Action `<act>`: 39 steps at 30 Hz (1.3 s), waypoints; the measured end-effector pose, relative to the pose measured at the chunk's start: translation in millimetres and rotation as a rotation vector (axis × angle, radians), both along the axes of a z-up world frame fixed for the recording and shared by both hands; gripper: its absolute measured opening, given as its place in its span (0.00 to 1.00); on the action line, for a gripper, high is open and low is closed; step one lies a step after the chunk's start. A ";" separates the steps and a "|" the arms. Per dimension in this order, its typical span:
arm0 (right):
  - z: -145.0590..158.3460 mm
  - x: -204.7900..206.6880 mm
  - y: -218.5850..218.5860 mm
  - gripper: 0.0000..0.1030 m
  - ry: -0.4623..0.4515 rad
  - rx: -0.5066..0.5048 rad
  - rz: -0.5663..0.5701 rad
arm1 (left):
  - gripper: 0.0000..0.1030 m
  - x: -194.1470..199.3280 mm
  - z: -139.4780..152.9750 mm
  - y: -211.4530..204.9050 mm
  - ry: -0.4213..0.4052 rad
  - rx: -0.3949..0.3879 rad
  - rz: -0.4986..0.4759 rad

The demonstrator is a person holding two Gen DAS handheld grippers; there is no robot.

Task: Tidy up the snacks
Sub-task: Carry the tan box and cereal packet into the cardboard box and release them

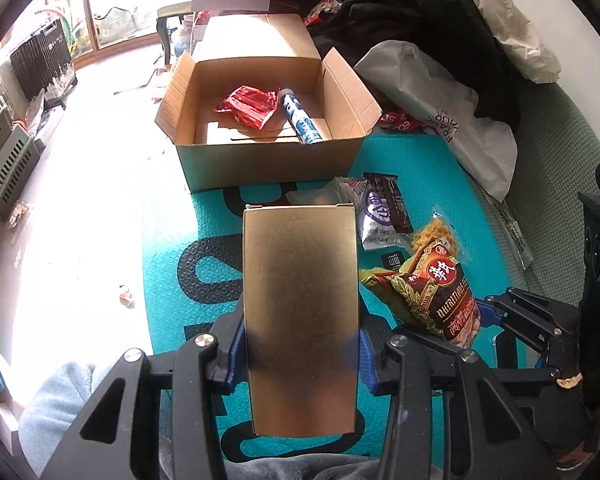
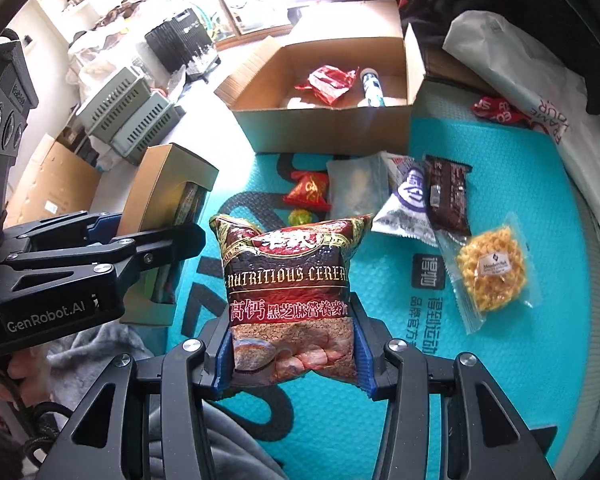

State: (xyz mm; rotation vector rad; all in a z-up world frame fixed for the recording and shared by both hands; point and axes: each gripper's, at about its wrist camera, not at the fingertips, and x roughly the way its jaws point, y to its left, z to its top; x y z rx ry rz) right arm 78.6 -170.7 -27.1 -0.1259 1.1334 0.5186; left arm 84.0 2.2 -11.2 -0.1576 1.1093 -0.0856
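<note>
Cereal bag [image 2: 290, 300] clamped level in right gripper [image 2: 294, 354] jaws

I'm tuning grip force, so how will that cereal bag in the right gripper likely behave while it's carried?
The cereal bag looks puffy and soft, so it will probably dent between the right gripper fingers rather than resist. Its glossy film may slip. Its top stands unsupported and could sag or sway.

The gold box [image 1: 300, 320] hides the small snacks behind it on the mat [image 1: 172, 312].
</note>
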 end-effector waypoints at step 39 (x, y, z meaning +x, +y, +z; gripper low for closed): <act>-2.8 243.0 75.4 0.46 -0.147 -0.055 -0.057 | 0.42 229.0 -38.2 75.0 -0.074 0.120 0.105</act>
